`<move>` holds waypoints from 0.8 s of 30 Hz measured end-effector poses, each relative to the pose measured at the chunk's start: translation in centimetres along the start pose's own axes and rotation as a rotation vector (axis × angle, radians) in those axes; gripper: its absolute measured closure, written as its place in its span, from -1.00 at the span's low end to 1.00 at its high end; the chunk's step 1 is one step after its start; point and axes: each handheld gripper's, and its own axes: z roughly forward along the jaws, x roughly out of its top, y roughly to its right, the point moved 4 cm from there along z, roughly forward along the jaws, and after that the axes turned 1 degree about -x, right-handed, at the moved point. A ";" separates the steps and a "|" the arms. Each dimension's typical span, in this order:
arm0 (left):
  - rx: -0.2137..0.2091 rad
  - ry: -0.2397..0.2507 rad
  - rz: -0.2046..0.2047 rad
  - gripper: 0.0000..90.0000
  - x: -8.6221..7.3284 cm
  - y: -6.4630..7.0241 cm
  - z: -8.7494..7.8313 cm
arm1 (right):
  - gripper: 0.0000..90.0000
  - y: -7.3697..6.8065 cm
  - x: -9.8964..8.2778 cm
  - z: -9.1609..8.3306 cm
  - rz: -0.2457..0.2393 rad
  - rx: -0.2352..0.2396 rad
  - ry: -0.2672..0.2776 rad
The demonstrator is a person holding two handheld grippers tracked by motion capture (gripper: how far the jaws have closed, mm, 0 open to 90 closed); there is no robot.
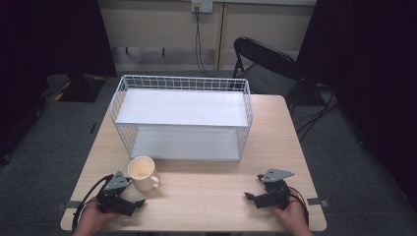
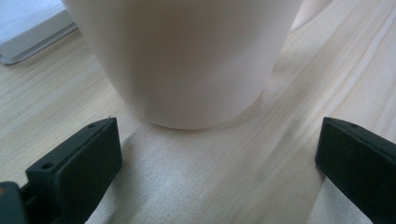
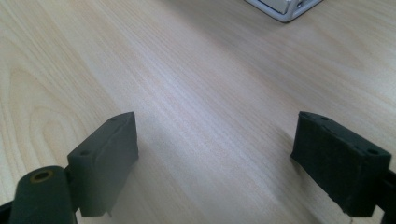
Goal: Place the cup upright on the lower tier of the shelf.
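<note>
A pale wooden table [image 1: 206,189] stands on grey carpet, with a black folding chair [image 1: 265,66] behind it at one o'clock. A white wire rack [image 1: 183,118] with two shelves occupies the far half of the table. A cream mug [image 1: 143,173] stands upright on the wood at seven o'clock from the rack, just in front of its lower shelf, its handle turned toward the near right.

The left gripper [image 1: 139,202] rests on the table at seven o'clock from the mug. In the left gripper view its jaws stand wide apart with the mug [image 2: 187,60] close ahead and nothing between them. The right gripper [image 1: 250,196] lies near the right edge, well apart from the mug, jaws spread equally wide over bare wood [image 3: 196,93].

The mug has not been grasped and both shelves appear empty. Shelving the mug is probably the aim, though the frames do not confirm this; approach, grip, lift and placement would all remain.
</note>
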 end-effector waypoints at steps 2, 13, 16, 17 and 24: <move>0.007 -0.017 -0.004 -1.00 0.1 0.0 0.0 | -0.70 0.0 0.0 0.0 0.001 -0.003 0.001; 0.049 -0.045 -0.046 -0.60 0.3 -0.5 -1.1 | -0.70 -0.1 -0.1 -0.1 0.006 -0.004 0.001; 0.050 -0.031 -0.039 -0.59 0.9 -0.4 -2.1 | -0.70 -0.1 -0.1 -0.1 0.006 -0.004 0.001; 0.050 -0.031 -0.039 -0.57 0.9 -0.4 -2.1 | -0.70 -0.1 -0.1 -0.1 0.006 -0.004 0.001; 0.029 -0.018 -0.064 -0.53 1.6 -0.4 -3.3 | -0.70 -0.1 -0.1 -0.1 0.006 -0.004 0.001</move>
